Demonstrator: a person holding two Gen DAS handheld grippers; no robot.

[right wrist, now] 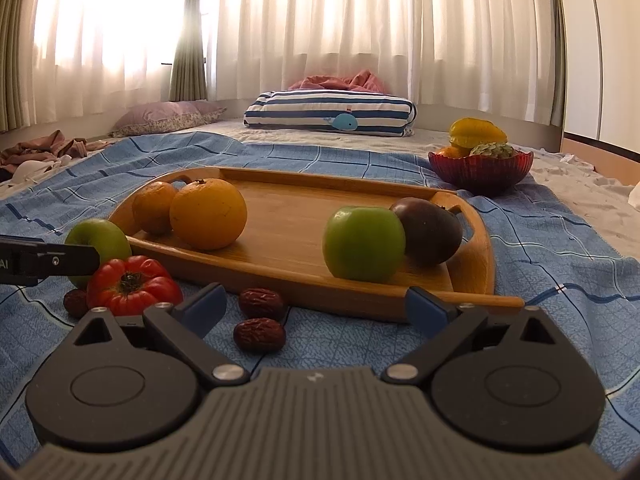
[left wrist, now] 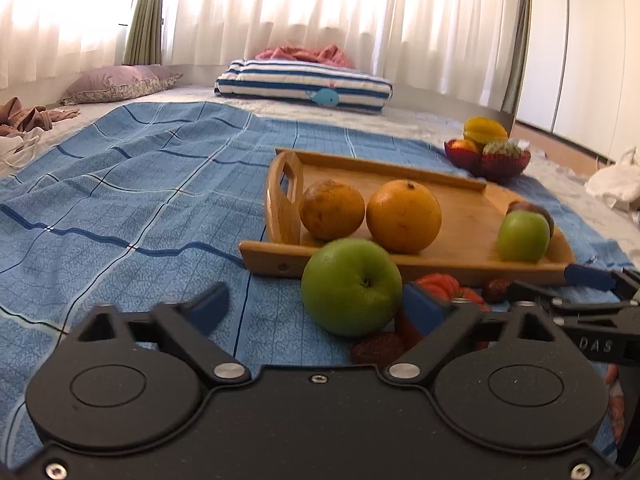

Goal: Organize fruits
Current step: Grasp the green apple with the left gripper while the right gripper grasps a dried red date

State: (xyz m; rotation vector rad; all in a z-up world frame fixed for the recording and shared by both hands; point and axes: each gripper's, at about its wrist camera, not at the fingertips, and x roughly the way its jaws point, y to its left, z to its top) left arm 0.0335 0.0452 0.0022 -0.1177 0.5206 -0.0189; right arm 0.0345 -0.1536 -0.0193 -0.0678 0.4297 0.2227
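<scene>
- The left gripper is standing with its jaws spread; the green apple is sitting between them, close against the right-hand blue pad, while the left pad is clear of it, so nothing is gripped yet.
- That apple is lying on the blue checked cloth, just in front of the near rim of the wooden tray.
- The right gripper is hanging released and empty above the cloth, near two dried dates.
- The apple is looking firm, smooth and waxy, fairly weighty for its size; it is likely rolling easily on the soft cloth. A hold across its widest middle, pads on opposite sides, is looking safest; a grip too high or low is risking a slip.
- Already on the tray: two oranges at one end, a second green apple touching a dark purple fruit at the other. The middle of the tray is looking free.
- A ribbed red tomato is sitting right beside the apple, with dates around it; it is soft, and a closing pad could be bruising or nudging it.
- The raised tray rim is standing between the apple and the tray floor, so a lift over it is looking needed.
- A red bowl of mixed fruit is standing well apart, beyond the tray's far corner.
</scene>
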